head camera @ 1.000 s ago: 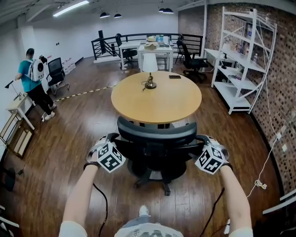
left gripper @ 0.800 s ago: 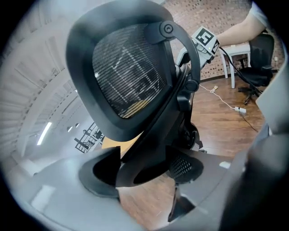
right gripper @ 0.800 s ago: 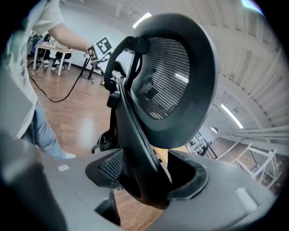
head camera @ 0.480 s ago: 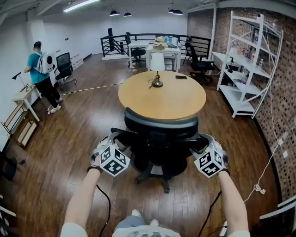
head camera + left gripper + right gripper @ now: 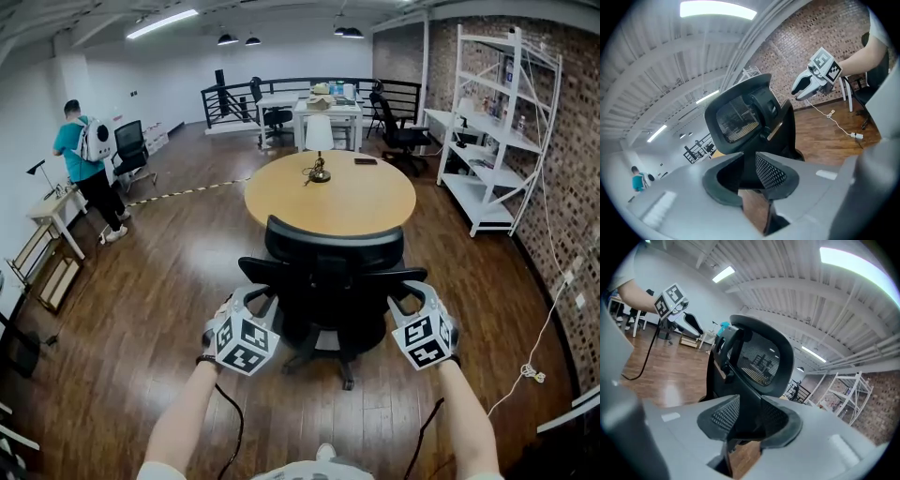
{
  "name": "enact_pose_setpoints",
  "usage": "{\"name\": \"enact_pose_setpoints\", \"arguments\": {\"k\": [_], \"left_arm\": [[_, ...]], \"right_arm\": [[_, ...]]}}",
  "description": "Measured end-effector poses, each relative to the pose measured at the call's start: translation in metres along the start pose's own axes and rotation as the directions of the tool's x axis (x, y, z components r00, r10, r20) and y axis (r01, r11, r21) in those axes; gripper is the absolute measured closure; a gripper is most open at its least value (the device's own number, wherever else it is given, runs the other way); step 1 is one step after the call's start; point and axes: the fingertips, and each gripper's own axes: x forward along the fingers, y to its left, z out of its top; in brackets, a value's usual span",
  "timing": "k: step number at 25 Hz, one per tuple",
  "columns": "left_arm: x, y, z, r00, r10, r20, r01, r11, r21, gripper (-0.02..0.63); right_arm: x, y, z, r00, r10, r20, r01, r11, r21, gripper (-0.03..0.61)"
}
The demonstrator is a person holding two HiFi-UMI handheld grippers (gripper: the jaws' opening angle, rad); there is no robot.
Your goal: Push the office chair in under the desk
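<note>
A black office chair (image 5: 333, 272) stands with its mesh back to me, at the near edge of the round wooden table (image 5: 330, 202). My left gripper (image 5: 251, 298) is on the rear end of the chair's left armrest (image 5: 258, 272). My right gripper (image 5: 410, 298) is on the right armrest (image 5: 412, 278). Both sets of jaws are closing. In the left gripper view the dark armrest (image 5: 746, 171) fills the gap between the pads. The right gripper view shows the other armrest (image 5: 749, 418) filling that gap, with the backrest (image 5: 761, 359) above.
A table lamp (image 5: 320, 141) and a dark phone (image 5: 366, 161) lie on the round table. White shelving (image 5: 487, 122) lines the brick wall at right, with a cable (image 5: 534, 370) on the floor. A person with a backpack (image 5: 84, 155) stands far left by another chair (image 5: 131, 150).
Both grippers' jaws have closed in on the armrests. The head view has lifted, so the chair and table sit a little farther off and more of the room shows.
</note>
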Motion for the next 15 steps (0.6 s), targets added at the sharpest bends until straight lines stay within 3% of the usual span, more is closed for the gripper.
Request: {"name": "enact_pose_setpoints", "arguments": {"k": [9,15], "left_arm": [[-0.054,-0.023,0.006,0.993,-0.010,0.116,0.025,0.992,-0.127,0.568],[-0.106,-0.045,0.040,0.965,-0.009,0.261,0.082,0.960,-0.268,0.595]], "right_arm": [[-0.047,0.055,0.035,0.998,-0.032,0.056,0.027,0.994,0.103,0.498],[-0.093,0.088,0.068,0.989,-0.051,0.141,0.024,0.981,0.191,0.571]]}}
